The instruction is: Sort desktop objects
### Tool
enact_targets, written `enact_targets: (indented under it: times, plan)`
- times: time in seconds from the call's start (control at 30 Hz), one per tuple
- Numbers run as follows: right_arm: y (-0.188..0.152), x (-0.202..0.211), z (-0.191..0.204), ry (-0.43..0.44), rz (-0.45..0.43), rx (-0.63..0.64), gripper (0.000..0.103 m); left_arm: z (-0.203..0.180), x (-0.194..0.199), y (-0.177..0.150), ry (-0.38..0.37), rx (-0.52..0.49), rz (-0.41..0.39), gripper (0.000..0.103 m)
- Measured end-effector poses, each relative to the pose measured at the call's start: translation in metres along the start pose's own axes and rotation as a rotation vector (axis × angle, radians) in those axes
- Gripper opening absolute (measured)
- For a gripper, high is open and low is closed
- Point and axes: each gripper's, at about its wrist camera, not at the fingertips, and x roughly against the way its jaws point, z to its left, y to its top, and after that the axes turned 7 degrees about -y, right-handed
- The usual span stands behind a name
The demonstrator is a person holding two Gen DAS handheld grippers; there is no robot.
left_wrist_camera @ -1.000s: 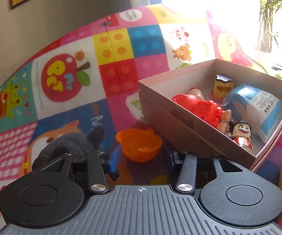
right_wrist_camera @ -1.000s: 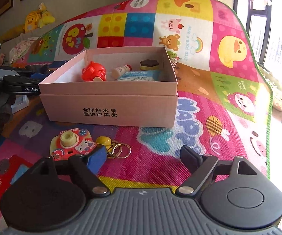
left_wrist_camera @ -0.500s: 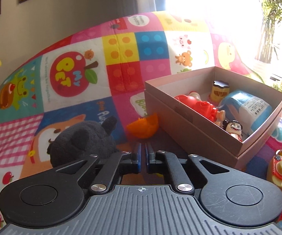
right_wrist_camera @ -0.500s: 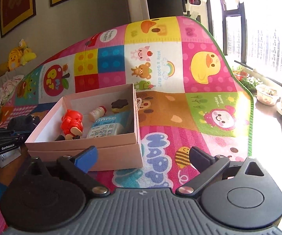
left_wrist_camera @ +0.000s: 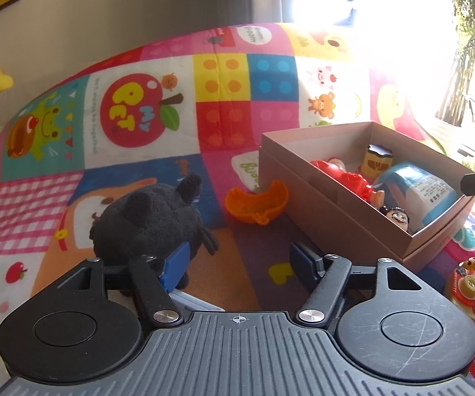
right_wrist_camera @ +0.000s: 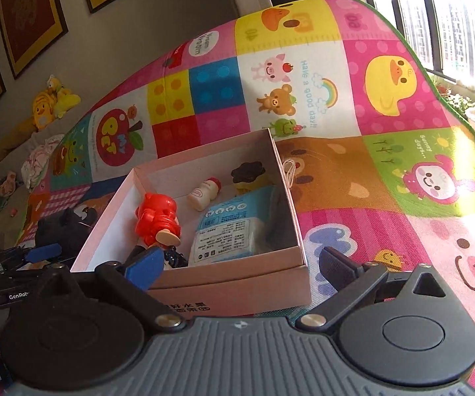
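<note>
My left gripper hangs over the play mat, its jaws opening with nothing between them. Its left finger is close by a black plush toy. An orange half shell lies tipped on the mat ahead, against the pink cardboard box. My right gripper is over the box's near wall, jaws opening wide and holding nothing. Inside the box lie a red toy figure, a small white bottle, a pudding toy and a blue packet.
A colourful toy camera keychain lies on the mat right of the box's near corner. A small black-haired figure stands in the box corner. Yellow plush toys sit on a sofa at the far left. Windows and plants line the right side.
The left gripper, open by the orange shell, shut on nothing, then opened again and drew back; the shell tipped over. The right gripper rose from the toy camera to the box and opened wider.
</note>
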Motion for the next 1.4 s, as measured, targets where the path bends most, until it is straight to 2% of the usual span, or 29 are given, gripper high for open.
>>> enact_targets:
  times: [0.1, 0.27, 0.33, 0.47, 0.6, 0.73, 0.93, 1.2, 1.27, 1.33, 1.4]
  plan:
    - [0.001, -0.004, 0.02, -0.027, -0.028, 0.059, 0.103, -0.003, -0.001, -0.001, -0.001, -0.029, -0.002, 0.084]
    - [0.005, -0.012, 0.035, 0.018, -0.034, 0.111, 0.103, -0.001, 0.005, -0.004, 0.015, -0.008, 0.006, 0.089]
    - [0.005, -0.014, 0.039, 0.01, -0.034, 0.129, 0.103, -0.001, 0.017, -0.008, 0.033, 0.008, -0.01, 0.096]
    - [0.003, -0.006, 0.036, 0.014, -0.04, 0.126, 0.103, 0.002, 0.049, -0.02, 0.053, 0.041, -0.028, 0.097]
    - [-0.006, 0.018, 0.036, 0.002, -0.08, 0.175, 0.103, 0.013, 0.056, -0.033, 0.09, 0.073, 0.033, 0.097]
    - [-0.02, 0.038, 0.034, -0.002, -0.082, 0.202, 0.103, 0.026, 0.047, -0.033, 0.103, 0.144, 0.079, 0.097]
    - [-0.047, 0.043, 0.024, -0.039, -0.043, 0.186, 0.103, 0.015, 0.035, -0.033, -0.005, 0.153, 0.131, 0.097]
    - [-0.063, 0.029, 0.016, -0.057, 0.017, 0.14, 0.103, -0.042, 0.052, -0.039, -0.274, 0.047, 0.145, 0.098]
    - [-0.064, 0.031, 0.015, -0.056, 0.009, 0.128, 0.103, -0.049, 0.053, -0.036, -0.25, 0.002, 0.121, 0.1]
    - [-0.064, 0.031, 0.013, -0.059, 0.009, 0.118, 0.103, -0.048, 0.051, -0.031, -0.166, -0.025, 0.105, 0.101]
    - [-0.063, 0.031, 0.012, -0.059, 0.007, 0.108, 0.103, -0.037, 0.045, -0.024, -0.089, -0.007, 0.097, 0.101]
